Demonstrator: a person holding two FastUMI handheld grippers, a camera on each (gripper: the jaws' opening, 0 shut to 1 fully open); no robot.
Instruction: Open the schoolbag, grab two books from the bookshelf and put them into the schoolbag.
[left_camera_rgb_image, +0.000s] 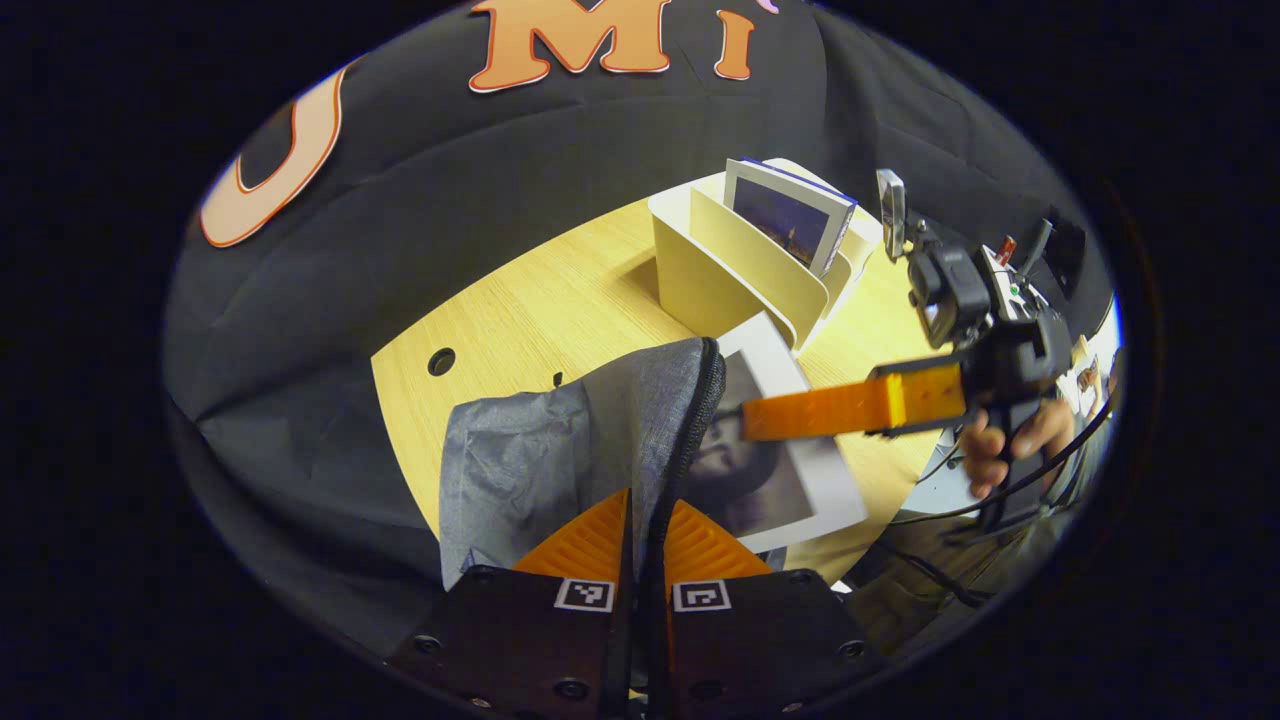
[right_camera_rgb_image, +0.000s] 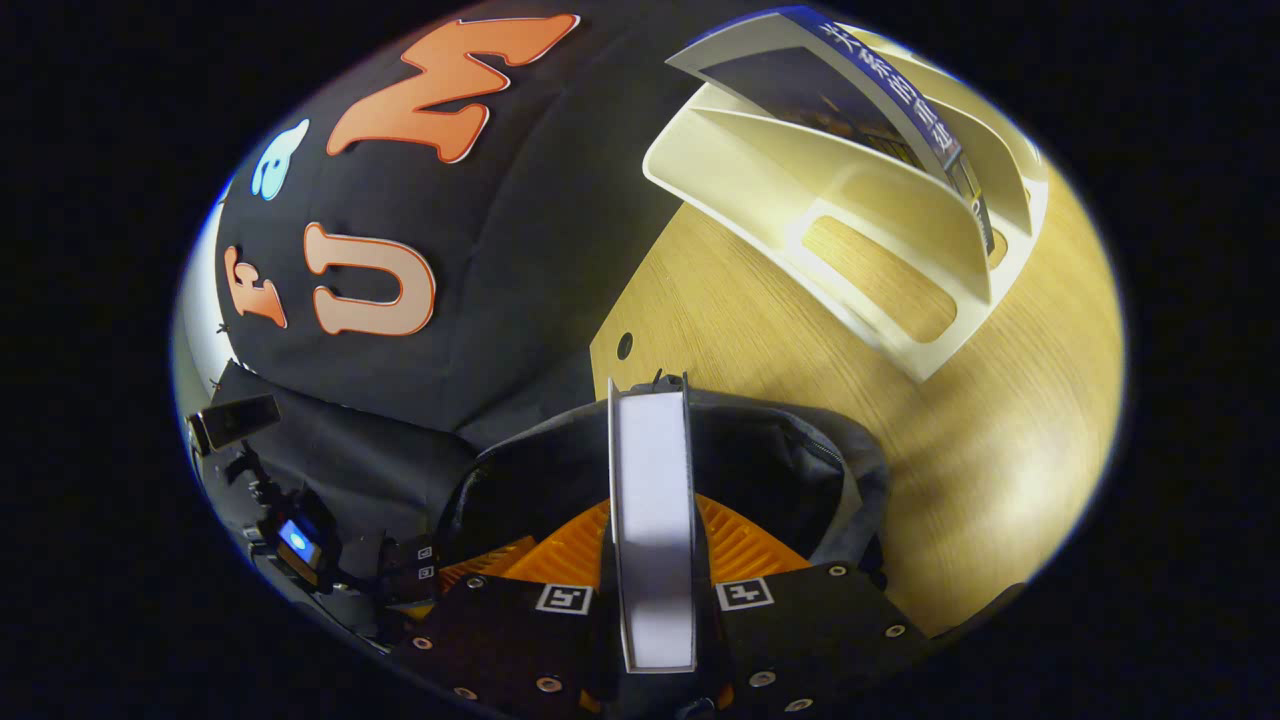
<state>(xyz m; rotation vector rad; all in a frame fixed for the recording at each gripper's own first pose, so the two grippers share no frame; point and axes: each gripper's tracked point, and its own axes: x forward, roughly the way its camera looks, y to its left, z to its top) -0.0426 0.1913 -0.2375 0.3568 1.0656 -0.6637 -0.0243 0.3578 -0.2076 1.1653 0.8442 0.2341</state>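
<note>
Left gripper view: rides left gripper (left_camera_rgb_image: 640, 530), close over schoolbag (left_camera_rgb_image: 560, 450), facing bookshelf (left_camera_rgb_image: 740, 265). Right gripper view: nearer, above bag opening. Shared: bookshelf, bench (right_camera_rgb_image: 800, 330).

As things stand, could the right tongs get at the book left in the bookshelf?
Probably not yet. The right tongs are shut on a book poised at the bag mouth. The shelf book itself stands exposed in the bookshelf, bare table between.
</note>
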